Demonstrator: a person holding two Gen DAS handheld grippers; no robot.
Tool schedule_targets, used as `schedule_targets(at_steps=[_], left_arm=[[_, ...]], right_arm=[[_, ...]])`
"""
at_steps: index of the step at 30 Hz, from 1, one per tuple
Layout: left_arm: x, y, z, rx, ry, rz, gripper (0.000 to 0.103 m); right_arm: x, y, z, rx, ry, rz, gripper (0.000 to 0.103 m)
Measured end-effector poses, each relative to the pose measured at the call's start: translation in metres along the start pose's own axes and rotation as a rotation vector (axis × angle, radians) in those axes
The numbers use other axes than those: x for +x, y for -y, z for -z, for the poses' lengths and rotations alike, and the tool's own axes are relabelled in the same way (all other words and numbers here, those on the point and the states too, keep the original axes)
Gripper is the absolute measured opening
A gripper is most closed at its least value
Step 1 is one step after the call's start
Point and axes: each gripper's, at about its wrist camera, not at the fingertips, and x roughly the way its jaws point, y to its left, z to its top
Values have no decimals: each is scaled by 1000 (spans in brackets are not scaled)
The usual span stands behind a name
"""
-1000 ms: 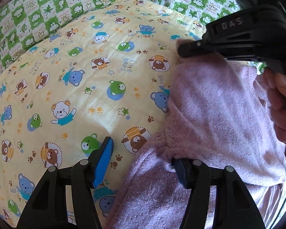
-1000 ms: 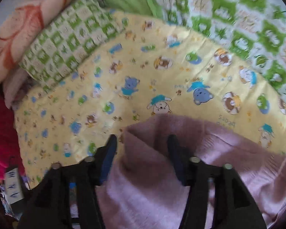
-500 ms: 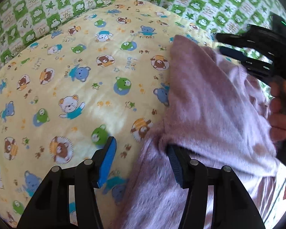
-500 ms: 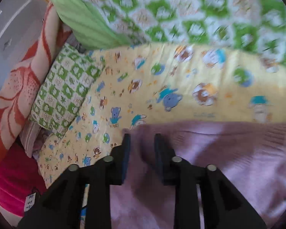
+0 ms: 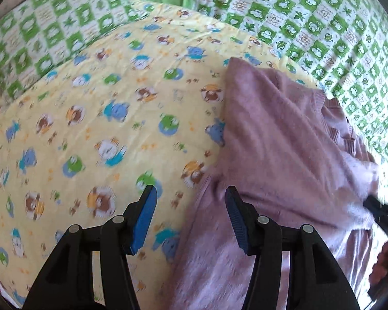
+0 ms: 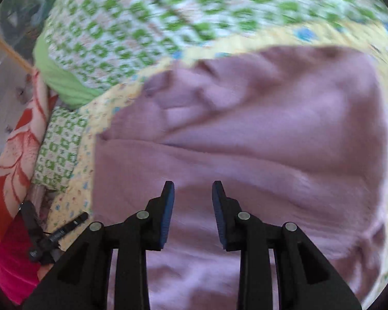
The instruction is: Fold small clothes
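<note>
Both grippers angled down over a lilac knit sweater [image 5: 284, 149] on the bed.

The left gripper [image 5: 191, 206] gapes wide, empty, over the sweater's left edge; the right gripper [image 6: 193, 201], jaws just widening, holds nothing. A yellow bear-print quilt [image 5: 103, 103] lies beneath, green checked bedding [image 5: 323, 25] beyond.

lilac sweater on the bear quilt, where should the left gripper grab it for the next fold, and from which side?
Probably the long folded edge of the lilac sweater, where it meets the bear quilt. It is a thick, clean, exposed ridge. Come down from the quilt side with the open left gripper, jaws straddling that edge. The ribbed hem on the far side looks thinner and bunched.
</note>
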Motion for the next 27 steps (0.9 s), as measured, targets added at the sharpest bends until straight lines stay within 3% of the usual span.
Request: schedule_targets(at_steps=[3,6,8,11,13,16,20,27], left_arm=[[17,13,-15,16,4,-53,63],[48,22,-27,63,-48,-133,65],[54,22,-30,71,-69,-141,65],[41,21,-30,69,-64,-126,64],[28,18,-23,70,-68,-105,66],[9,8,-3,87,-91,-84,68],[-15,-8,38,111,-144,-45,73],[-52,-46,114,108,-258,37,80]], right_arm=[[-10,26,6,31,10,59,31],[-11,53,2,33,23,163,31],[-19,68,-6,53,64,201,31],[-43,73,-14,106,138,195,32],[-63,71,-11,105,175,160,42],[-90,66,5,103,197,129,54],[-116,60,44,102,184,126,55],[-151,67,140,131,107,144,57]])
